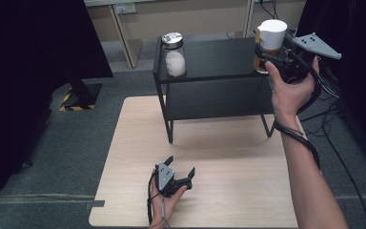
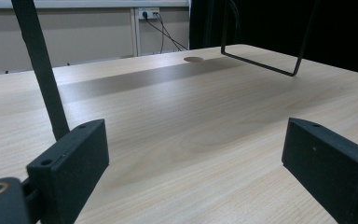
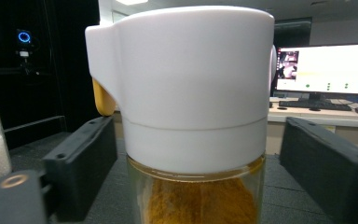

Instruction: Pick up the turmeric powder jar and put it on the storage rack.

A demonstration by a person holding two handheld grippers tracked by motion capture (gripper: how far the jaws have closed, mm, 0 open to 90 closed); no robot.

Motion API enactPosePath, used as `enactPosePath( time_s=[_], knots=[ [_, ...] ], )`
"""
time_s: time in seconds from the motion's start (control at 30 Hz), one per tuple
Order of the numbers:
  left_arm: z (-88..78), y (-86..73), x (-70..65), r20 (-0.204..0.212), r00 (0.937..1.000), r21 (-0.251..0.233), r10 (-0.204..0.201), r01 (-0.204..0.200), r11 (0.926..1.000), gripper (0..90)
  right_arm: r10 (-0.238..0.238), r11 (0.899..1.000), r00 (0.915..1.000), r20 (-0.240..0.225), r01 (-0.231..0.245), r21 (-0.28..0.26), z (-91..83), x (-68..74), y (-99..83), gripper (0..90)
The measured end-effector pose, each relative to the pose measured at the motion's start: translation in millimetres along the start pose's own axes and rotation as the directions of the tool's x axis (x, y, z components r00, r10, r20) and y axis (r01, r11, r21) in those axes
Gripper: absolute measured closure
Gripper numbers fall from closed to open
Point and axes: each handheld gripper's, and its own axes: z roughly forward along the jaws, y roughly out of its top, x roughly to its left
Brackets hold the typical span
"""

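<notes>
Jar (image 1: pixel 268 45) with white cap and orange powder stands upright at the right end of the black shelf (image 1: pixel 219 59), directly between the right gripper's (image 1: pixel 265 59) spread jaws, pads clear of the glass. Left gripper (image 1: pixel 181 167) rests on the table (image 1: pixel 219 157), released and empty, well apart.

Shelf (image 1: pixel 209 59) stands on table (image 1: pixel 219 191); white-lidded jar (image 1: pixel 269 40) at shelf's right end, metal-lidded jar (image 1: pixel 174 55) at left.
</notes>
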Motion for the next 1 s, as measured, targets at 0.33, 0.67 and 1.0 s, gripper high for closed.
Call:
enactPosePath(
  time_s=[0.33,0.67,1.0],
  knots=[
    [0.0,0.2,-0.4,0.001,1.0,0.001,0.002,-0.002,1.0,6.6,-0.023,1.0,0.9994,-0.027,0.023,0.002,-8.0,-1.0,1.4,3.5],
    [0.1,0.0,-1.1,0.001,1.0,0.0,0.003,-0.003,1.0,6.6,-0.025,1.0,0.9985,-0.048,0.026,0.004,-23.0,-4.0,-8.6,3.0],
    [0.0,-0.2,-1.3,0.001,1.0,-0.001,0.002,-0.002,1.0,6.6,-0.011,1.0,0.9976,-0.069,0.01,-0.007,-34.9,-8.7,-20.8,2.6]
  ],
)
